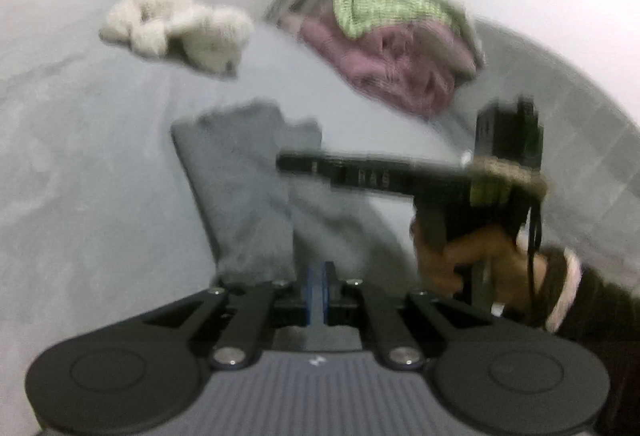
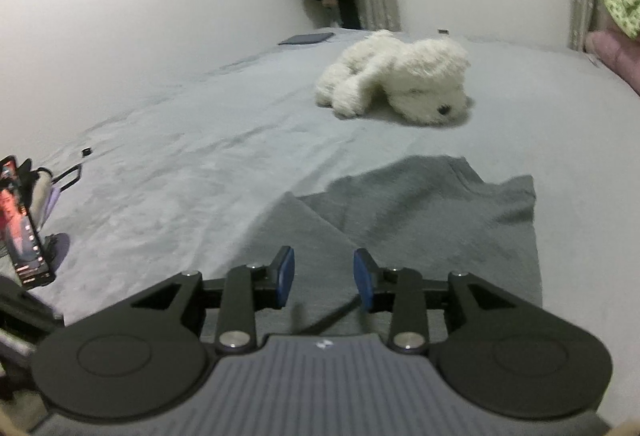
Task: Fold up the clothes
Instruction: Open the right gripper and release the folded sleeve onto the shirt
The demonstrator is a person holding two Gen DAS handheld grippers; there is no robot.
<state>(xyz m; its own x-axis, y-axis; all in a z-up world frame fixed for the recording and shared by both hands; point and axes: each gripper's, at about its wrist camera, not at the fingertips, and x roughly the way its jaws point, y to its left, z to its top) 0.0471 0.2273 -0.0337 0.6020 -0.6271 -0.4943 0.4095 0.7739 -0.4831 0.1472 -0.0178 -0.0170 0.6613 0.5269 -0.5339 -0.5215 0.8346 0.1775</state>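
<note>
Grey garment half-folded on the bed, one tool gripping it.

The left tool [image 1: 319,278] has its blue pads together, pinching the near edge of the grey garment [image 1: 244,188], which lies on the grey bed [image 1: 88,164]. The right tool [image 2: 324,278] hovers above the garment, pads apart and empty, beyond it a white plush dog [image 2: 400,76].

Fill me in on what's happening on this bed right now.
A person is folding a grey garment on the bed, a handheld gripper in each hand. The left gripper is shut on the garment's edge; the right gripper is open with nothing between its pads. A white plush toy lies beyond.
</note>
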